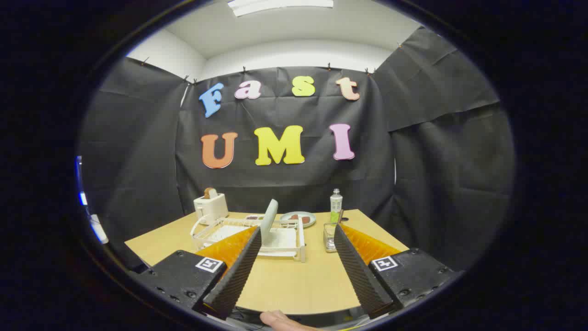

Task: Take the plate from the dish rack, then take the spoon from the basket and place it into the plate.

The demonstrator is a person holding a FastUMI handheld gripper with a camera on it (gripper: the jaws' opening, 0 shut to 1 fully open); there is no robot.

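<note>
While the gripper (297, 239) hung open and empty, its ridged fingers spread wide above the near edge of the smooth wooden table (294, 285), the first step had not begun. At twelve o'clock, just beyond the fingertips, a pale plate (269, 214) stood on edge in the white wire dish rack (294, 241). Reaching forward to pinch its thin rim looked next.
</note>
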